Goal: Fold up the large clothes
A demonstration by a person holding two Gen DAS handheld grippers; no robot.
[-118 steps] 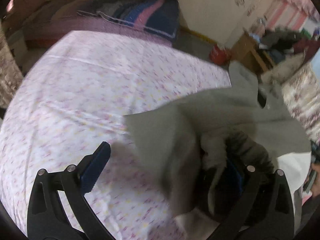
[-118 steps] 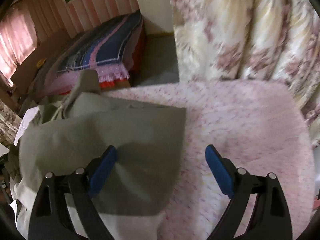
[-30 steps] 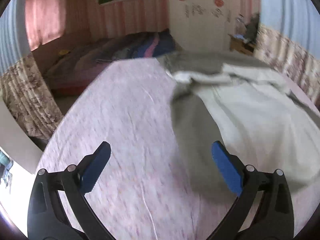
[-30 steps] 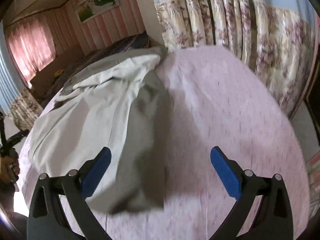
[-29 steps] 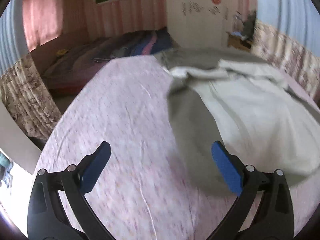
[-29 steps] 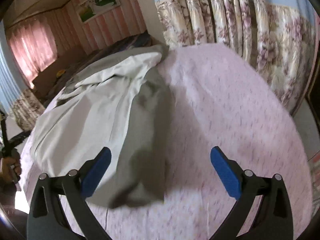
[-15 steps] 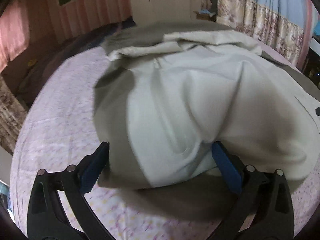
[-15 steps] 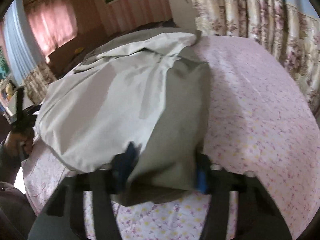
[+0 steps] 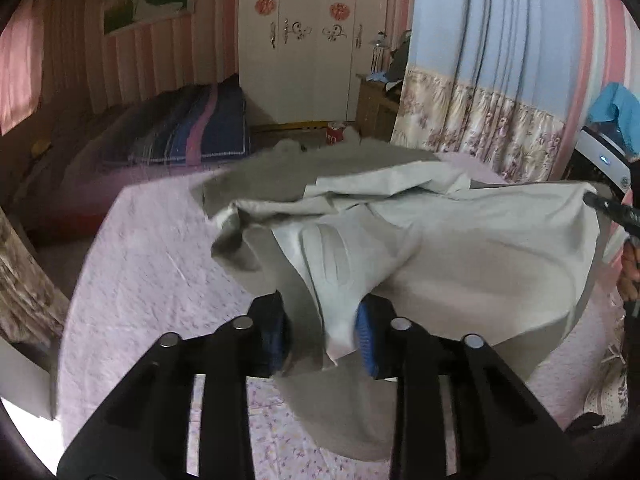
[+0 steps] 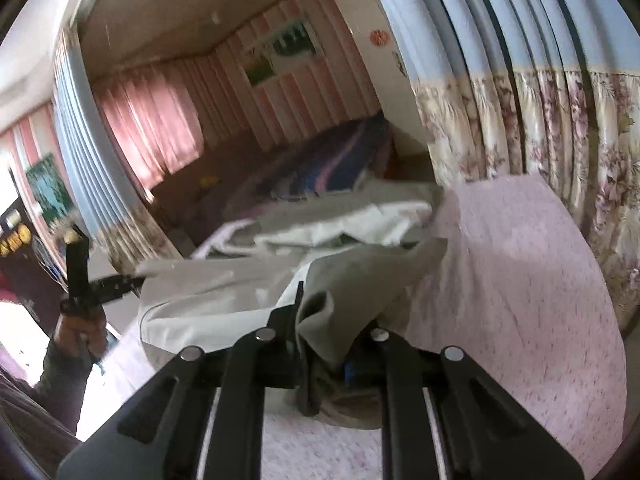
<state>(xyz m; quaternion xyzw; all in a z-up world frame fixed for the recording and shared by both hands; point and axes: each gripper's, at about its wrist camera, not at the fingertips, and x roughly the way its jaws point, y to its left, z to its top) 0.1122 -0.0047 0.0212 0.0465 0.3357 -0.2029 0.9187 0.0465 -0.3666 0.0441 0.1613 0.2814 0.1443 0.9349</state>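
- The left gripper (image 9: 322,338) was closing, its blue pads (image 9: 366,340) pinching a bunched fold of the grey-green garment (image 9: 460,248).
- The right gripper (image 10: 320,356) was closing too, with a corner of the same garment gathered between its jaws.
- The garment hung lifted at both held corners, its far part lying crumpled on the pink floral bedsheet (image 9: 152,248).
- Beyond stood a second bed with a striped blanket (image 9: 188,132) and a white wardrobe (image 9: 304,40).
- No container was visible.

Grey-beige garment (image 9: 460,248), pink floral-speckled bedsheet (image 9: 152,248), seemingly navy-and-pink striped blanket (image 9: 192,132), blue-over-floral curtain (image 10: 560,100)
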